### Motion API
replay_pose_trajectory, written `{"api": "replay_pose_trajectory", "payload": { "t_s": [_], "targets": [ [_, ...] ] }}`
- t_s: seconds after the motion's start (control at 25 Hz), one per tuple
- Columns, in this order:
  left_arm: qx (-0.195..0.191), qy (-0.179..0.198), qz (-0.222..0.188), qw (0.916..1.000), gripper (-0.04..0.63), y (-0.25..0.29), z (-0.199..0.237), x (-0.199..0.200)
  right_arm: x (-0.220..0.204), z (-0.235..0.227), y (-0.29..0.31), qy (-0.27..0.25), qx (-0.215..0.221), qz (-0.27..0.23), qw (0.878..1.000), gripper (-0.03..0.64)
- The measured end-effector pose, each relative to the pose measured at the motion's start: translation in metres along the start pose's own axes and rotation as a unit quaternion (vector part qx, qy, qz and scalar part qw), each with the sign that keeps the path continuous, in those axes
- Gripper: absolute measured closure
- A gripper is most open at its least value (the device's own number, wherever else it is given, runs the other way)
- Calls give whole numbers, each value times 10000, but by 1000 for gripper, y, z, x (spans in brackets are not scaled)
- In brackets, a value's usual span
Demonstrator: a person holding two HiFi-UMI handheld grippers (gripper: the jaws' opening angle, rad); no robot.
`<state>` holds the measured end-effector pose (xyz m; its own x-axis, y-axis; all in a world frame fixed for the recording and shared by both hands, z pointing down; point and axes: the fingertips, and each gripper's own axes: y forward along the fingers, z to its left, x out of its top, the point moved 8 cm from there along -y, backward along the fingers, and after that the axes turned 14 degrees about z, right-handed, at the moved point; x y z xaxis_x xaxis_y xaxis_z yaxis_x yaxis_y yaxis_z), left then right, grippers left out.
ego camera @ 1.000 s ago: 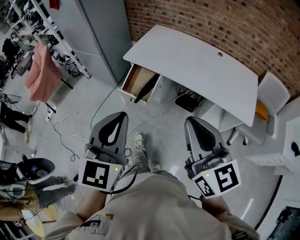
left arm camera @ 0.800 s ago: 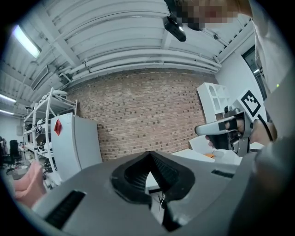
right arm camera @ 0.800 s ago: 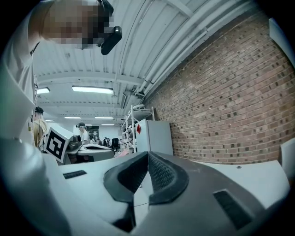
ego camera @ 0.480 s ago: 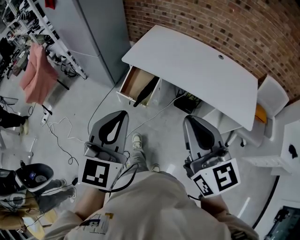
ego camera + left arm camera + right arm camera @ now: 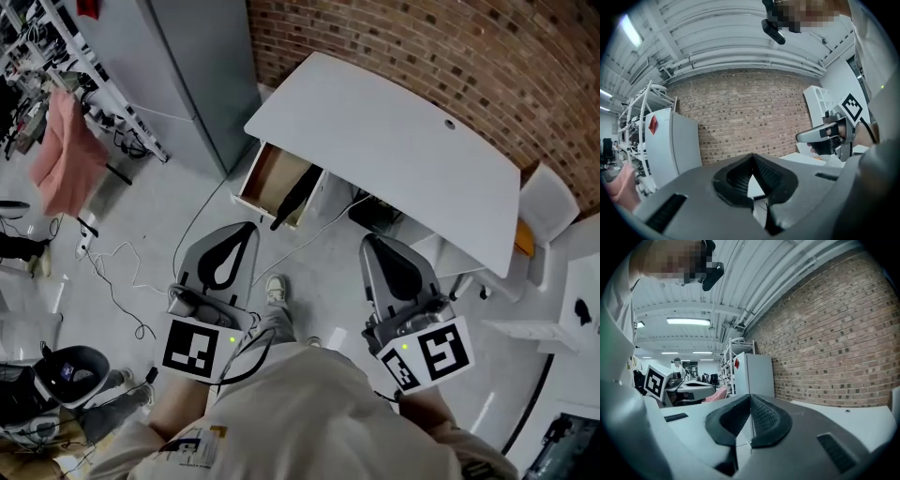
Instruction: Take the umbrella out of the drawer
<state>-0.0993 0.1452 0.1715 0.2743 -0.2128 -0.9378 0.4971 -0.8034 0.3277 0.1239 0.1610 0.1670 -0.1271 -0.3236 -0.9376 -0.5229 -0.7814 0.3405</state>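
Head view: no legible writing, only a red diamond sticker (image 5: 652, 123) on the grey cabinet (image 5: 202, 66) beyond the left gripper (image 5: 246, 229). White desk (image 5: 394, 131) ahead of both grippers. The open drawer (image 5: 265, 176) is partly covered by it. Dark umbrella (image 5: 292, 195) lies in the drawer, well ahead, its far end hidden. Left gripper and right gripper (image 5: 368, 240): jaws closed together, empty.

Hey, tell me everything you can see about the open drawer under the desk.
The drawer is pulled out from under the white desk, at the end nearest a tall grey cabinet. Its outer walls look white and its inside brown, like wood or board. A dark folded umbrella lies along one side of it, and its lower end seems to reach over the front edge. Nothing else shows inside.
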Motion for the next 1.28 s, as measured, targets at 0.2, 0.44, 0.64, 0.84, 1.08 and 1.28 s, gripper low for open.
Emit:
{"api": "replay_pose_trajectory", "payload": {
  "t_s": [0.2, 0.44, 0.64, 0.84, 1.08, 1.28],
  "targets": [
    [26, 17, 34, 10000, 588, 28, 44, -1, 16, -6, 52, -39, -4, 105, 9999, 609],
    [24, 111, 4, 9999, 588, 53, 90, 4, 36, -11, 106, -52, -32, 153, 9999, 609],
    [-22, 113, -43, 9999, 588, 68, 125, 8, 51, -12, 140, -62, -94, 182, 9998, 609],
    [-126, 158, -70, 9998, 588, 86, 153, 11, 64, -17, 168, -79, -223, 186, 9995, 609],
    [-231, 232, -62, 9994, 588, 106, 177, 9, 70, -26, 193, -65, -421, 185, 9989, 609],
    [-277, 180, 5, 9995, 588, 120, 185, 9, 72, -37, 206, -42, -458, 262, 9986, 609]
  ]
}}
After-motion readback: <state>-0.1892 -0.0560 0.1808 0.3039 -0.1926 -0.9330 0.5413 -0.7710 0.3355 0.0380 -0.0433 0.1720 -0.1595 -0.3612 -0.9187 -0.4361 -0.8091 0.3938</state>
